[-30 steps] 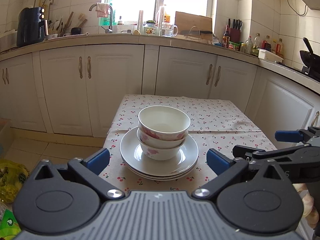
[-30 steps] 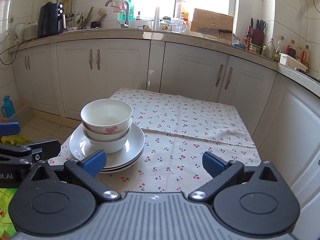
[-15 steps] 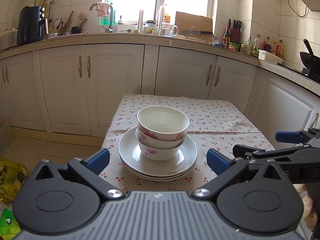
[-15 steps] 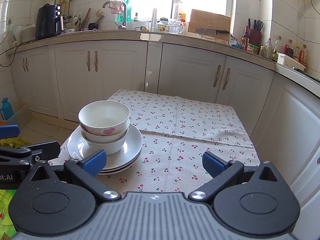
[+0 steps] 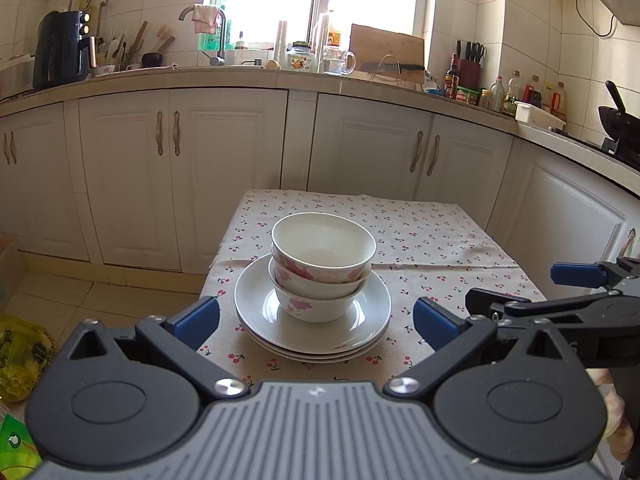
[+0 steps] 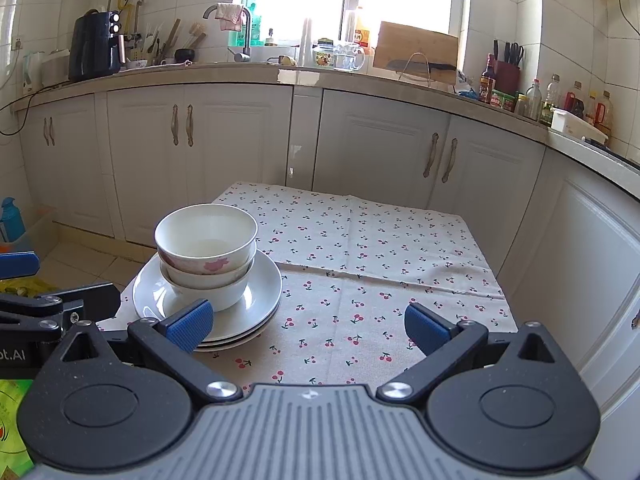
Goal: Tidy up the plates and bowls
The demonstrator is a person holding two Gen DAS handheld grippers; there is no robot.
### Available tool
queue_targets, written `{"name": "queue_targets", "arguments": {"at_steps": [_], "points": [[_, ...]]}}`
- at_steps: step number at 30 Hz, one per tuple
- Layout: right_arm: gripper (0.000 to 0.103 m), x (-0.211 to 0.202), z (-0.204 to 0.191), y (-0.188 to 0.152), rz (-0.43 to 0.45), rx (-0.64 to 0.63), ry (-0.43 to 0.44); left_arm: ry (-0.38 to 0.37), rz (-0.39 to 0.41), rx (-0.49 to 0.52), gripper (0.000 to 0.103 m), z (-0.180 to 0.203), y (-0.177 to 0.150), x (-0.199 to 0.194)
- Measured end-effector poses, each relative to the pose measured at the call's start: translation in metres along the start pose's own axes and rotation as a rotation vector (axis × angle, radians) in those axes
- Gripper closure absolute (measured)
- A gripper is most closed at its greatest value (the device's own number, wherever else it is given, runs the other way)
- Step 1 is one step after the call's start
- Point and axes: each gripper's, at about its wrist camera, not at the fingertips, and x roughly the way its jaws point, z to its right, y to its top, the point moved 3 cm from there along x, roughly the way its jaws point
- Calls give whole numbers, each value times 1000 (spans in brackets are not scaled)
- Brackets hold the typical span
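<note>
I keep both grippers, left gripper (image 5: 316, 318) and right gripper (image 6: 306, 326), wide and empty; the white floral nested bowls (image 5: 322, 264) on the stacked white plates (image 5: 360, 320) haven't moved, so stacking looks done.

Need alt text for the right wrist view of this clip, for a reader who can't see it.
Two nested floral bowls sit on a stack of white plates at the left of a table with a cherry-print cloth. The open, empty right gripper hovers in front; the left gripper pokes in at the left edge. White kitchen cabinets stand behind.
</note>
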Motion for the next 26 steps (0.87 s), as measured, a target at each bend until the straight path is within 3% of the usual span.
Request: {"name": "queue_targets", "arguments": {"at_steps": [26], "points": [[0,-3,-1,1,11,-8,-25,-2,1,-4,1,2,0,0]]}}
